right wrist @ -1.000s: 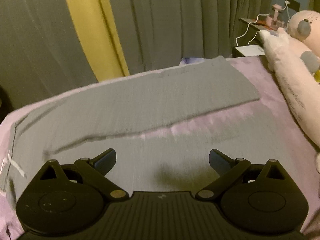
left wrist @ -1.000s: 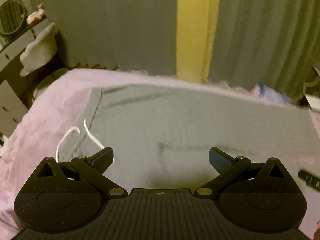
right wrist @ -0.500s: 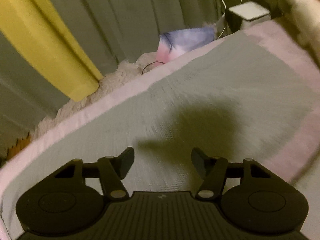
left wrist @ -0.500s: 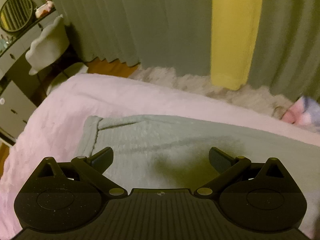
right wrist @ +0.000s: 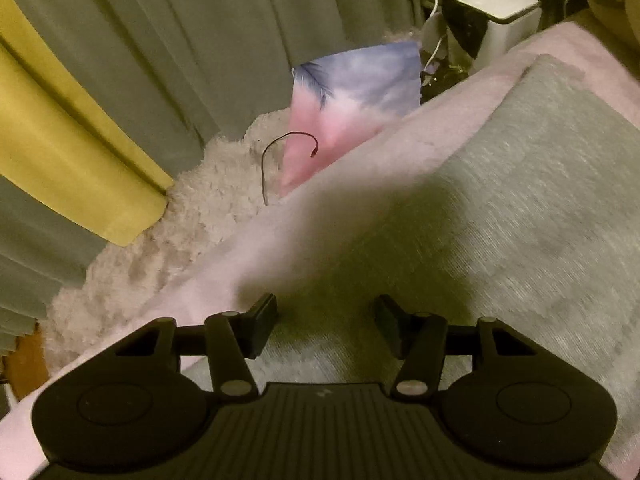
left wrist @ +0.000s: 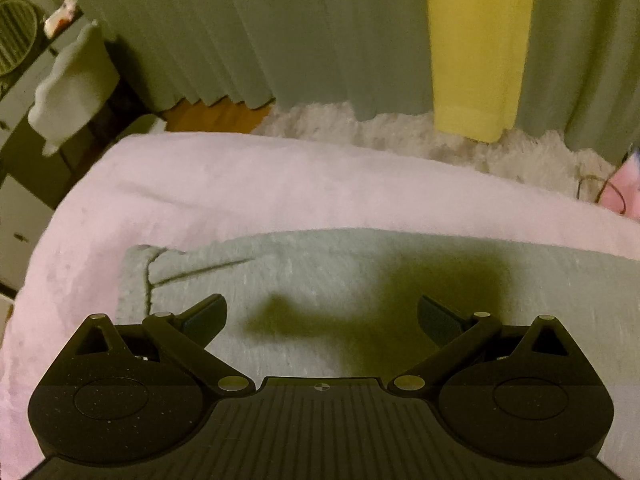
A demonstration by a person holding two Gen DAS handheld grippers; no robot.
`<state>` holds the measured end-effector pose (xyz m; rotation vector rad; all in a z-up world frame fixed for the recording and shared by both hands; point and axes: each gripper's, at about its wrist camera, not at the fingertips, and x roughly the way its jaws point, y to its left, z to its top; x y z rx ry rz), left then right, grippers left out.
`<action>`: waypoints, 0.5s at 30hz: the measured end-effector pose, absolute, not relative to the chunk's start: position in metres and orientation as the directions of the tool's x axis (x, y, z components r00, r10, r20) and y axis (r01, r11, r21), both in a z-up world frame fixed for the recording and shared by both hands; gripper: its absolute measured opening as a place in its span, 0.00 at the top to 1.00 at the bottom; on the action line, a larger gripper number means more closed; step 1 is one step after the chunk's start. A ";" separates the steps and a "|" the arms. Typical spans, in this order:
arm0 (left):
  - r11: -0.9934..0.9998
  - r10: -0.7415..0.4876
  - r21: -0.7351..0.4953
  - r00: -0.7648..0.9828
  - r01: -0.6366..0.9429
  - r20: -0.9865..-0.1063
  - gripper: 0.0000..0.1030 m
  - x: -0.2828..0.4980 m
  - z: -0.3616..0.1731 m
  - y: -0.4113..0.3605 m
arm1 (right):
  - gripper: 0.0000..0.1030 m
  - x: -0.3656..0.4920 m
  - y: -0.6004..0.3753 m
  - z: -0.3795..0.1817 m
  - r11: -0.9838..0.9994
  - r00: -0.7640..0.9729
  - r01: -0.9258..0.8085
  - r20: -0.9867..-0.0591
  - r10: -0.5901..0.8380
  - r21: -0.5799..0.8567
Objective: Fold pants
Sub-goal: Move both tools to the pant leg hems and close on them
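The grey-green pants (left wrist: pixel 360 264) lie flat on the pink bedspread (left wrist: pixel 248 184). In the left wrist view the waistband corner with its seam (left wrist: pixel 140 272) sits at the left. My left gripper (left wrist: pixel 320 318) is open wide and empty, just above the pants near the waist end. In the right wrist view the pants (right wrist: pixel 520 208) stretch to the upper right along the bed's far edge. My right gripper (right wrist: pixel 326 326) is open, narrower than the left, empty, low over the pants' far edge.
Green and yellow curtains (left wrist: pixel 476 40) hang behind the bed. A shaggy white rug (right wrist: pixel 180 232) lies on the floor beyond the bedspread (right wrist: pixel 360 152). A pink and blue pillow (right wrist: pixel 352 96) with a thin cable leans there. A white box (right wrist: pixel 496 12) stands at far right. A dresser (left wrist: pixel 24 92) is at left.
Both grippers have moved forward and tilted down toward the pants' far edge. The right gripper's fingers have come closer together. The white drawstring has left the left wrist view.
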<state>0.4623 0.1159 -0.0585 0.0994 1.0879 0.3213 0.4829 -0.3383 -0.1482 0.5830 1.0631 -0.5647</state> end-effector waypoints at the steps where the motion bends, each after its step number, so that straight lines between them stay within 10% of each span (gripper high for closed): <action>1: 0.947 0.308 0.231 0.432 -0.221 -0.848 0.00 0.463 -0.057 0.119 | 0.33 0.484 -0.339 -0.148 0.709 0.390 0.681 -0.909 -0.143 0.181; 7: 0.962 0.218 0.134 0.374 -0.238 -0.901 0.00 0.494 -0.065 0.129 | 0.28 0.492 -0.334 -0.154 0.718 0.379 0.678 -0.912 -0.159 0.156; 15: 0.952 0.175 0.079 0.313 -0.296 -0.933 0.00 0.531 -0.095 0.128 | 0.65 0.478 -0.340 -0.152 0.759 0.383 0.640 -0.906 -0.181 0.120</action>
